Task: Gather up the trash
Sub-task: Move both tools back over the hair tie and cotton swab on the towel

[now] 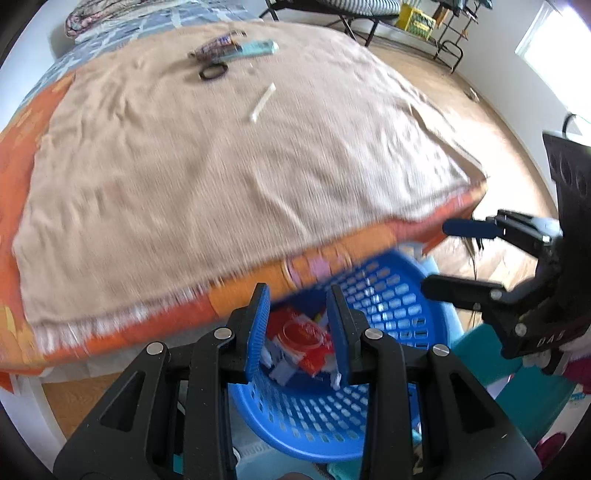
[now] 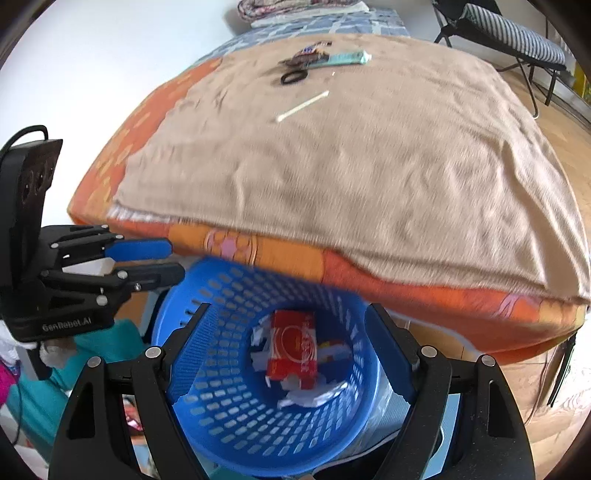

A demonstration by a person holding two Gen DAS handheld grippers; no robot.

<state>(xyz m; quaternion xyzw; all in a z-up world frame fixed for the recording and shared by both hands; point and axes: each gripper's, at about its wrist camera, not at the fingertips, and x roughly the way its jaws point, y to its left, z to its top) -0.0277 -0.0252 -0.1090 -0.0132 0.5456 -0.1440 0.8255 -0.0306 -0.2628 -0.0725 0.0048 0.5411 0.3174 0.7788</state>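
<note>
A blue perforated basket (image 1: 391, 295) (image 2: 229, 391) stands on the floor by the bed's near edge. It holds a red wrapper (image 1: 306, 343) (image 2: 293, 349) and white scraps. My left gripper (image 1: 299, 332) hovers over the basket, jaws partly open and empty; it also shows in the right wrist view (image 2: 162, 260). My right gripper (image 2: 288, 354) is open wide and empty above the basket; it also shows in the left wrist view (image 1: 436, 254). On the beige blanket (image 1: 221, 158) (image 2: 351, 162) lie a white stick (image 1: 263, 101) (image 2: 303, 106), a teal packet (image 1: 255, 49) (image 2: 347, 58), a dark wrapper (image 1: 214, 46) (image 2: 306, 55) and a black hair tie (image 1: 213, 71) (image 2: 294, 76).
An orange mattress (image 1: 406, 229) (image 2: 424, 295) lies under the blanket. A folding chair with a striped cushion (image 2: 509, 33) stands at the back on the wooden floor (image 1: 509, 140). Teal fabric (image 2: 92, 350) lies beside the basket.
</note>
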